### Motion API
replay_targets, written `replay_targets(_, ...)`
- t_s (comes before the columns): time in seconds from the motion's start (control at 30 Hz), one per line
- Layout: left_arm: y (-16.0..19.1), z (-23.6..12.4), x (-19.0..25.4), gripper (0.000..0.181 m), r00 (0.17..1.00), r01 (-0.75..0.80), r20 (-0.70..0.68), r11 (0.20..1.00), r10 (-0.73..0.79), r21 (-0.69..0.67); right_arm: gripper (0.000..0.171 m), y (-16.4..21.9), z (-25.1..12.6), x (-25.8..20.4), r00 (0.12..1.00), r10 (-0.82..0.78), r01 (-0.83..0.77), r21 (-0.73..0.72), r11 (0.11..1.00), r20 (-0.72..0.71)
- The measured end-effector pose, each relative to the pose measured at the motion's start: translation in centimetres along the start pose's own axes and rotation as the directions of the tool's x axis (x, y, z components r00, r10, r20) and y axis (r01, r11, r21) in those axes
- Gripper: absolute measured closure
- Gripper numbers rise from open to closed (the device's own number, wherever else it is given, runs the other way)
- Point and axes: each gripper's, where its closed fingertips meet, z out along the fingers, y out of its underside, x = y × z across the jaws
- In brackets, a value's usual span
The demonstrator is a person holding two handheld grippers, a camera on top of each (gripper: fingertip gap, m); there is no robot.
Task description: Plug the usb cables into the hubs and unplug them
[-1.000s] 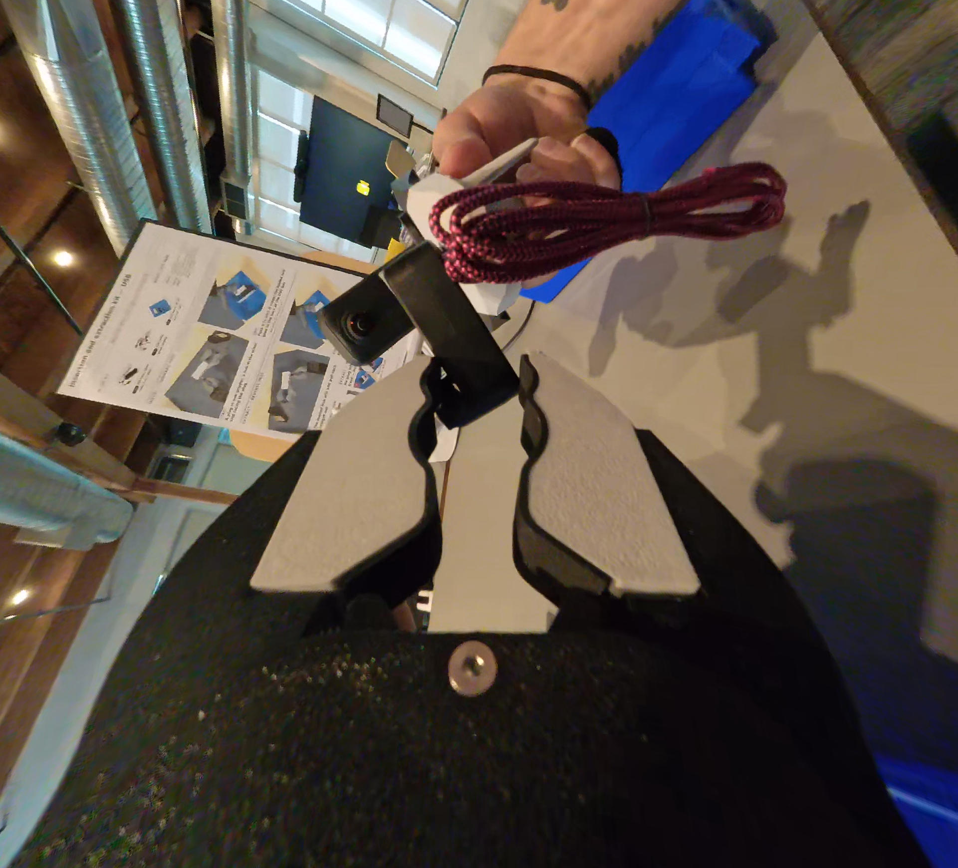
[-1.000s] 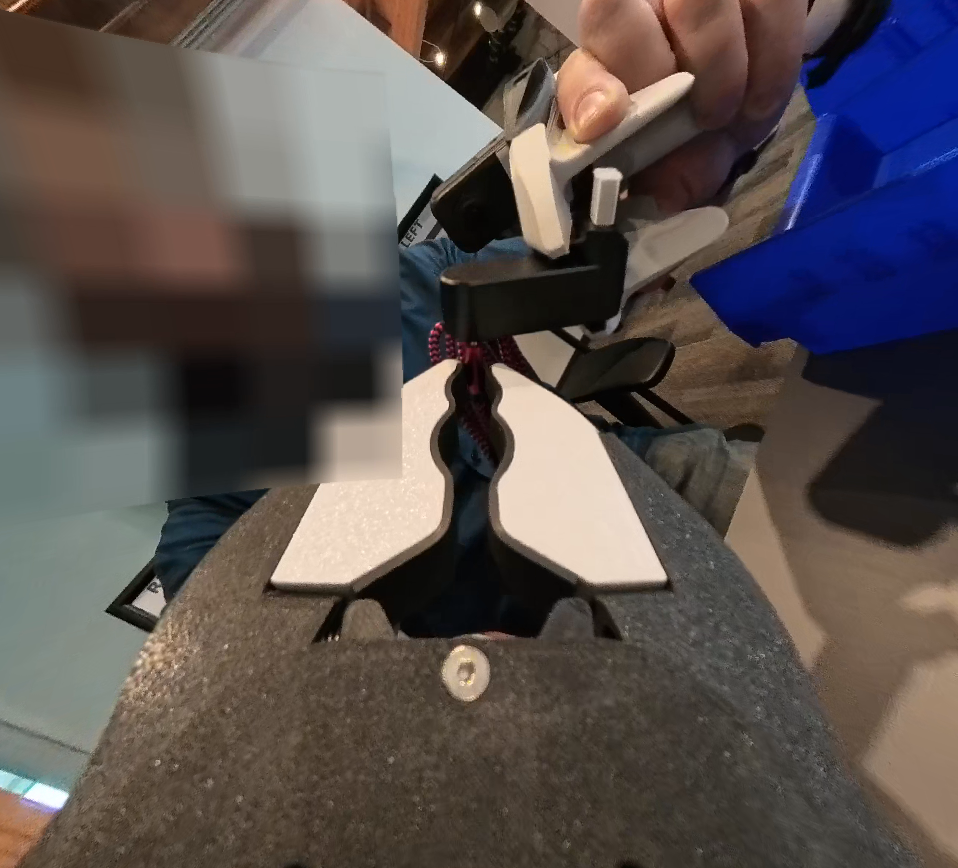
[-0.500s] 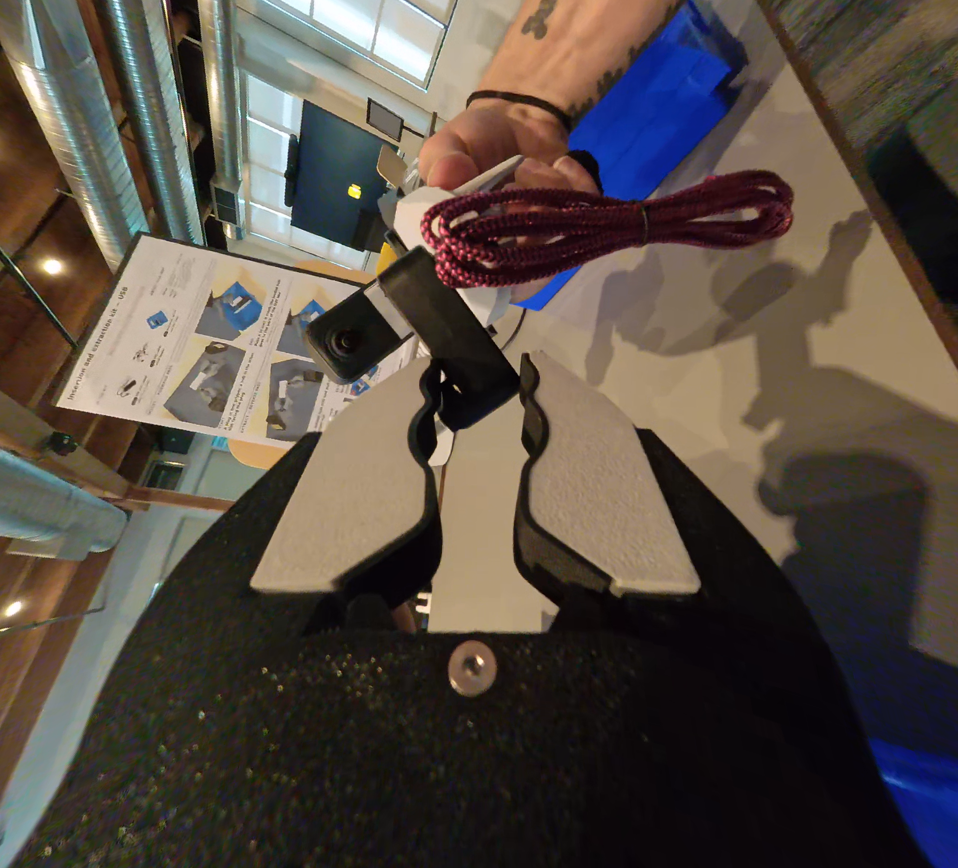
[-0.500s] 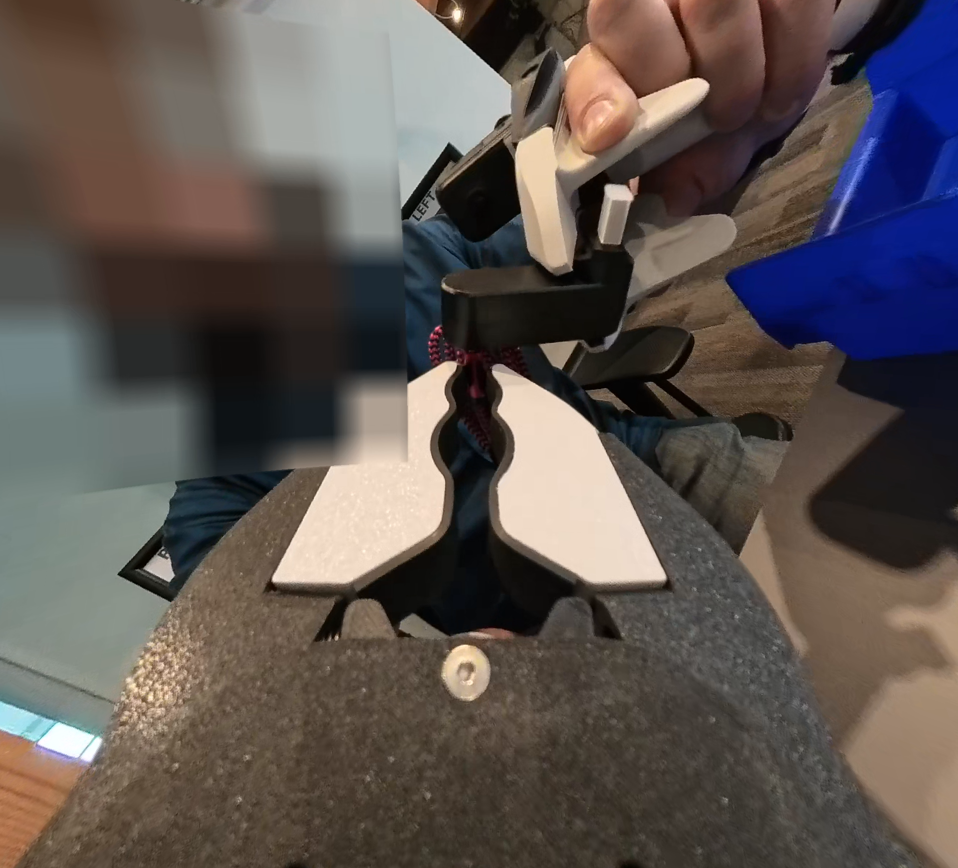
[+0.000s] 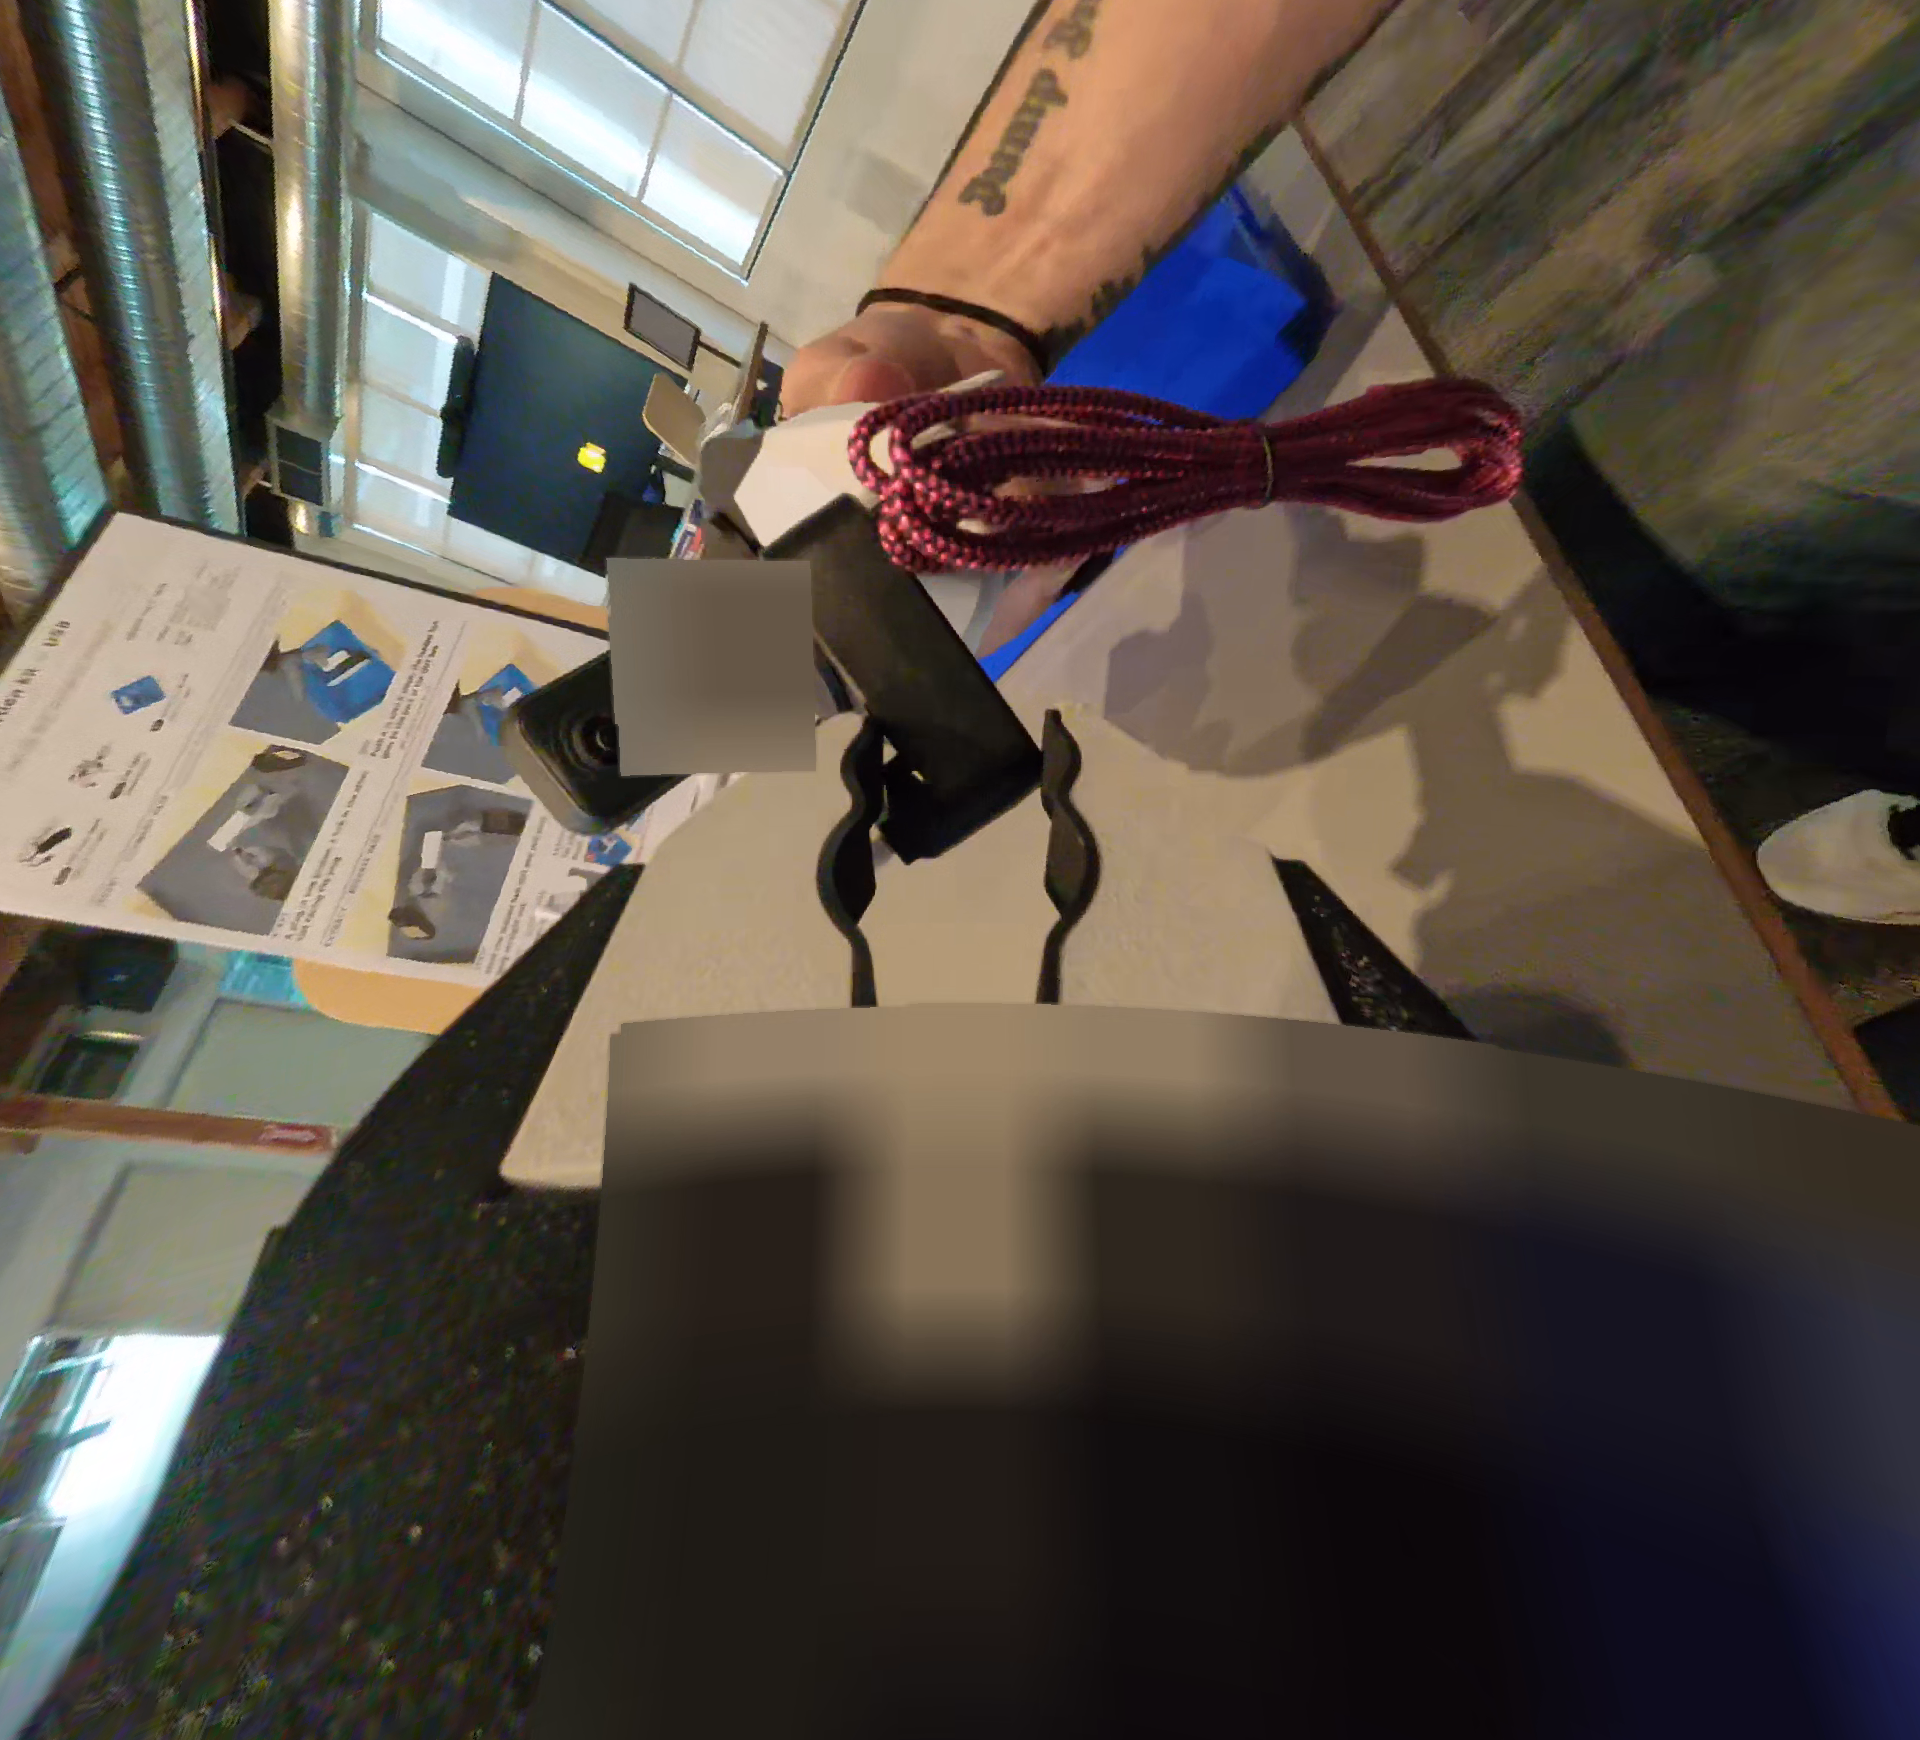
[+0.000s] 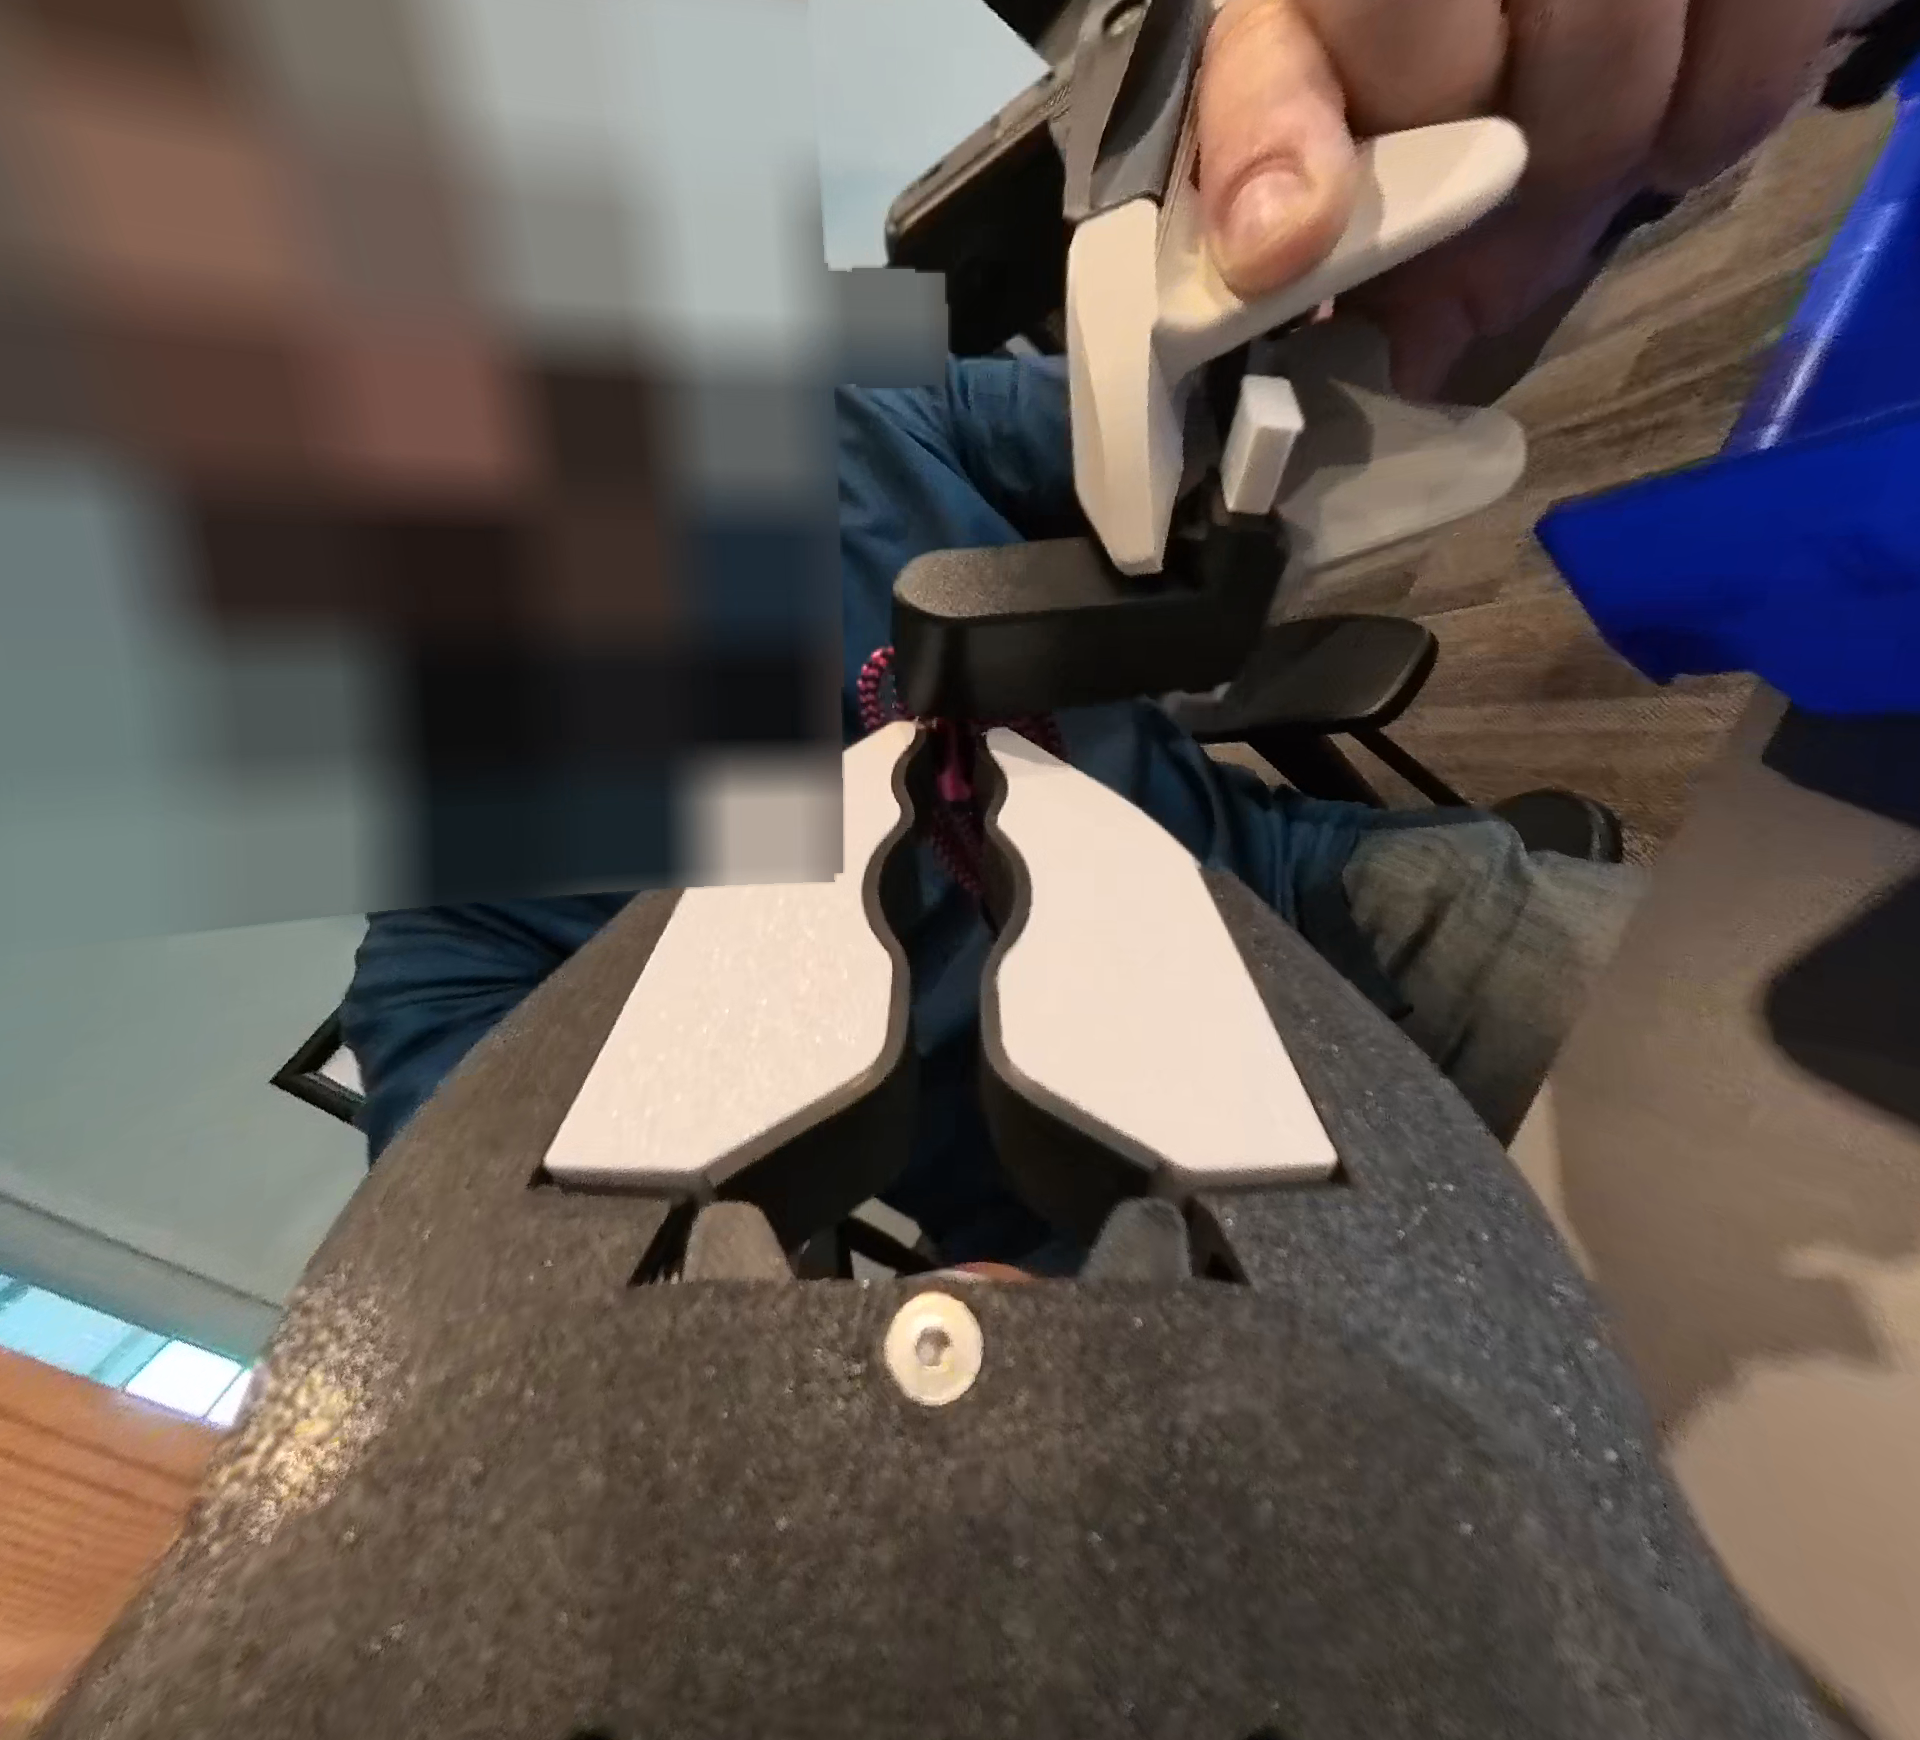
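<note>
The right gripper (image 6: 954, 740) pinches a strand of the maroon braided usb cable (image 6: 956, 817) between nearly closed fingertips. The left gripper (image 5: 961, 745), fingers parted wide, grips nothing; between its tips sits a black finger of the right gripper (image 5: 914, 662). Just beyond that finger, the cable's coiled, tied bundle (image 5: 1184, 475) hangs in the air above the grey table (image 5: 1455, 755). Behind the bundle, a hand (image 5: 894, 360) works the right gripper's handle. Farther off lie a blue bin (image 5: 1205, 319) and an instruction sheet (image 5: 239, 734).
</note>
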Motion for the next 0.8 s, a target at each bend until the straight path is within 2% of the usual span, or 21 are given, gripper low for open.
replay_targets(0.2,0.1,-0.3,-0.4,0.152,1.0,0.015,-0.022,1.0,-0.015,0.019,0.166,-0.3,-0.3,0.1,1.0,0.003,-0.003,-0.025,1.0,-0.007)
replay_targets(0.37,0.0,0.3,0.0,0.152,0.998,-0.015,-0.053,1.0,0.015,0.013,0.167,0.3,-0.1,-0.1,1.0,-0.006,0.008,-0.115,0.993,0.014)
replay_targets(0.6,0.5,0.9,0.2,0.152,0.998,-0.034,-0.054,0.999,0.034,-0.016,0.167,0.7,-1.0,0.4,1.0,0.007,-0.009,-0.125,0.992,-0.018)
replay_targets(0.8,3.1,1.1,-2.2,0.152,0.994,-0.035,0.102,0.995,0.044,-0.091,0.166,-2.0,-3.1,1.2,0.996,0.024,-0.018,0.064,0.998,-0.08)
